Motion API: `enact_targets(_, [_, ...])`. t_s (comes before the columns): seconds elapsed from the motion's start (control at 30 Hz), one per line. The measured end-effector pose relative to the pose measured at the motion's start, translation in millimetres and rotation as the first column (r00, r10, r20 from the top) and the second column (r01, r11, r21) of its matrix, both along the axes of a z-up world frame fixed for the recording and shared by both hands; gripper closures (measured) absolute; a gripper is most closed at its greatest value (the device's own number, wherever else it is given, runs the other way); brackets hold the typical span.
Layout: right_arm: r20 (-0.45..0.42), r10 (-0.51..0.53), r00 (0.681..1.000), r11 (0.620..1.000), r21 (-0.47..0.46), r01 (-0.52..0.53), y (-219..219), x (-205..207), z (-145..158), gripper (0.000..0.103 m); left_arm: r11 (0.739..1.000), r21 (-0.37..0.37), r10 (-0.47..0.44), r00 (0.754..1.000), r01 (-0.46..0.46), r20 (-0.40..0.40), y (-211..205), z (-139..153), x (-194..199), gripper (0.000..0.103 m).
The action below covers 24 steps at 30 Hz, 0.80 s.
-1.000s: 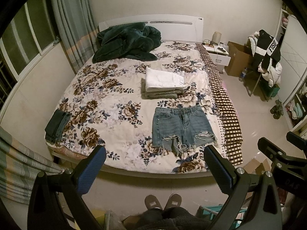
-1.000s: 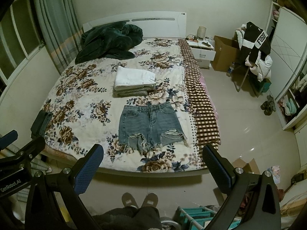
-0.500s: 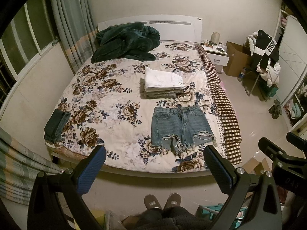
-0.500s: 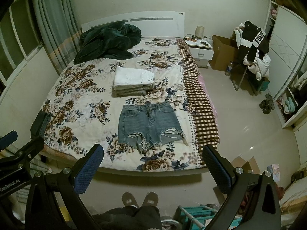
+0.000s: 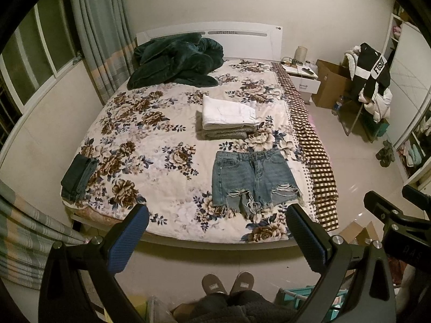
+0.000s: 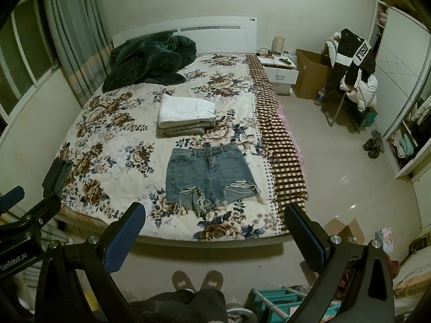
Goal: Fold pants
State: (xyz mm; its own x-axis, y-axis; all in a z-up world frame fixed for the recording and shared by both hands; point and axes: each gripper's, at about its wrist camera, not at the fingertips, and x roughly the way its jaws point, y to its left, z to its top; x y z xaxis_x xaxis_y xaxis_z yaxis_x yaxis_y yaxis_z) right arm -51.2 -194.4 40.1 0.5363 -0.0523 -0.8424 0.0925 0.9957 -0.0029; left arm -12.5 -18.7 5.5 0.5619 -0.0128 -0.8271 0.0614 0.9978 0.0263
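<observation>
Frayed blue denim shorts (image 5: 253, 177) lie flat and unfolded near the foot of the floral bed (image 5: 150, 145), waistband away from me; they also show in the right wrist view (image 6: 210, 177). My left gripper (image 5: 218, 239) is open and empty, held above the floor short of the bed's foot edge. My right gripper (image 6: 215, 238) is likewise open and empty, short of the bed. Each gripper's frame shows at the edge of the other's view.
A stack of folded white and grey clothes (image 5: 227, 115) lies beyond the shorts. Folded dark jeans (image 5: 78, 175) sit at the bed's left edge. A dark green blanket (image 5: 175, 64) is heaped at the headboard. Nightstand (image 5: 303, 80), cardboard box and clothes-laden chair (image 5: 371, 86) stand right.
Both cameras have drifted slightly back and up; the bed sits a little higher in the views. The shorts have not moved and both grippers stay open.
</observation>
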Motion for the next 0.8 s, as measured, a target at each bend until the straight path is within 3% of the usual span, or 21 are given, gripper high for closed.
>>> enact_targets(0.2, [-0.003, -0.002, 1.0, 1.0, 0.003, 0.002, -1, -3, 3, 0.0, 1.0, -0.007, -0.009, 1.0, 0.009, -0.003, -13, 2, -2, 0.0])
enact_targets(0.3, [-0.008, -0.016, 1.0, 1.0, 0.01, 0.016, -1, -5, 6, 0.0, 1.0, -0.012, -0.024, 1.0, 0.024, -0.006, -17, 18, 7, 0.0])
enact_targets(0.5, [-0.012, -0.071, 0.997, 0.997, 0.024, 0.071, 1, 5, 2, 0.0, 0.999, -0.013, -0.037, 0.999, 0.038, 0.03, -8, 5, 31, 0.0])
enact_targets(0.6, [0.009, -0.101, 0.995, 0.995, 0.017, 0.101, -5, 26, -21, 0.0, 1.0, 0.006, -0.018, 0.996, 0.018, 0.082, -6, -9, 53, 0.0])
enact_targets(0.67, [-0.024, -0.124, 0.992, 0.992, 0.011, 0.124, -14, 47, -42, 0.0, 1.0, 0.023, 0.002, 0.996, -0.004, 0.093, -5, -25, 72, 0.0])
enact_targets(0.8, [-0.099, -0.145, 0.985, 0.988, 0.048, 0.15, -43, 94, -84, 0.0, 0.998, 0.052, 0.04, 0.998, -0.042, 0.041, -16, -62, 116, 0.0])
